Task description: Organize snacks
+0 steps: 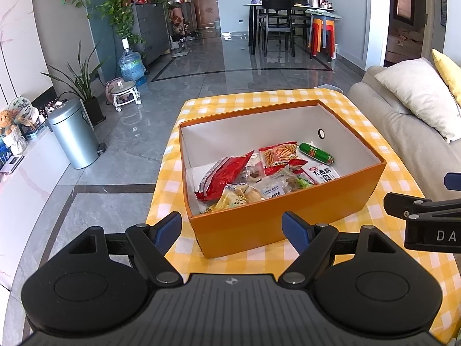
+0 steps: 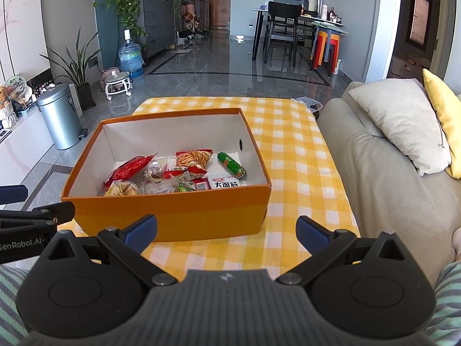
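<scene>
Both tongs, left (image 1: 232,227) and right (image 2: 226,230), are held apart and empty near the snack-filled box (image 2: 173,213).

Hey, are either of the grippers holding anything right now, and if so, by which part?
Nothing is held. The left gripper and right gripper are both open and empty, short of the orange box of snacks.

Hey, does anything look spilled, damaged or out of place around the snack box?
Nothing stands out. The snacks lie jumbled but all inside the orange box, which sits flat on the checked tablecloth; none on the cloth. Both the left gripper and right gripper are open and empty.
</scene>
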{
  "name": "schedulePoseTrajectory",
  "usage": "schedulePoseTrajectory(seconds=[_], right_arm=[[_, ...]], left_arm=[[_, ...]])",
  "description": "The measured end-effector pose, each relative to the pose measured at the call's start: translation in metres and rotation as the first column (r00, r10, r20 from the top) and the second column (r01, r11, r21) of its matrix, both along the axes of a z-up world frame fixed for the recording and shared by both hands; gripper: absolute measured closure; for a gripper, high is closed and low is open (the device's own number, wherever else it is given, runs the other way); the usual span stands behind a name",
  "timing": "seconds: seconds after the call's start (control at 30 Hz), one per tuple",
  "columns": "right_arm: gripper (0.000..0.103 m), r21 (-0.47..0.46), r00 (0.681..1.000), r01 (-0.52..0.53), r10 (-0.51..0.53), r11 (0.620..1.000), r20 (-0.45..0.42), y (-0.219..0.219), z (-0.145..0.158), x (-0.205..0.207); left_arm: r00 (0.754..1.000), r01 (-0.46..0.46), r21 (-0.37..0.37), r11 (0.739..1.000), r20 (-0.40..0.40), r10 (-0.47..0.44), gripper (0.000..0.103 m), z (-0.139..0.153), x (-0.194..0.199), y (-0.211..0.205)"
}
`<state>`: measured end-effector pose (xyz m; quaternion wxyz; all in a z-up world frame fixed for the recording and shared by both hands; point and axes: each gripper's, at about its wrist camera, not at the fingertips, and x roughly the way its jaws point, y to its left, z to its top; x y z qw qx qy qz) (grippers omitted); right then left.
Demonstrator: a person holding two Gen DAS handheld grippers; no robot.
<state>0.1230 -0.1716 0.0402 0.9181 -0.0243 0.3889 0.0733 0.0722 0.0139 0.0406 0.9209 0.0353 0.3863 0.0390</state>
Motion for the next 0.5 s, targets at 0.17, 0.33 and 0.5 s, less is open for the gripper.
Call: schedulePoseTrajectory(seconds=[0.17, 0.33, 0.5], right_arm=[[0.004, 0.001, 1.0, 0.002, -0.002, 1.0, -0.006, -0.0002, -0.0003, 0.0017], [0.004, 0.0, 1.0, 0.002, -0.002, 1.0, -0.008, -0.0004, -0.0007, 0.0017], [0.004, -0.001, 1.0, 0.004, -0.004, 1.0, -0.018, -0.0009, -0.0022, 0.0028]], left_arm=[[1.0, 0.006, 0.001, 1.0, 0.0, -0.006, 0.01, 0.0004, -0.0002, 0.0011], [1.0, 0.013, 0.001, 1.0, 0.003, -0.013, 0.01, 0.0007, -0.0013, 0.0004], [1.0, 0.011, 0.001, 1.0, 0.007, -0.011, 0.01, 0.0011, -0.0013, 0.0011]])
